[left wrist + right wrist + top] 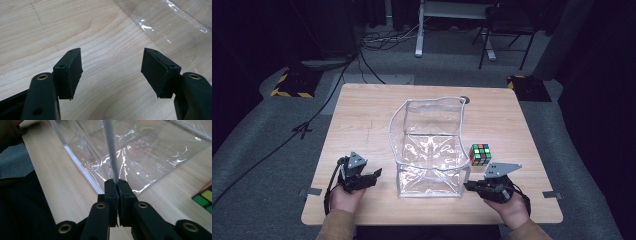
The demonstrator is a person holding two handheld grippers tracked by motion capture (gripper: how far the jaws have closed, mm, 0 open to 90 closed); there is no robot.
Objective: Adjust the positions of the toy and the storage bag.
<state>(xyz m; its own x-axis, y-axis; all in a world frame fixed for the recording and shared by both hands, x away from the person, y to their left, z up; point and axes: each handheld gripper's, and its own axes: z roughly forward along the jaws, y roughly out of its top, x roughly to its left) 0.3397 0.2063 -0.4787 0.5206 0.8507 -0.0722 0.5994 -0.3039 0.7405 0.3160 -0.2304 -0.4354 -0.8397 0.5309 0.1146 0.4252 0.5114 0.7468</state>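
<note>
Both forearms enter at the near table edge, sleeves tan, hands wrapped round the gripper bodies. Left gripper (374, 175) sits low over the wooden table (362, 115), near its front left, pointing right toward the clear plastic bag (430, 150); its jaws stand apart with bare wood between them and nothing held. In the left gripper view a corner of the clear film (170, 22) lies ahead and to the right, short of the pads (71, 71).

Clear plastic bag: box-shaped, white piping along its edges, standing at the table's middle with its mouth upward. Long axis runs from the near edge toward the far edge. No print or label readable on it.

Right gripper (468, 186) points left at the bag's near right corner. In the right gripper view the jaws are closed tight on the white piping (111, 150) of that corner edge, which rises straight up from between the pads.

Colour puzzle cube (480, 154): on the table just right of the bag, behind the right gripper, apart from both. No writing visible.
</note>
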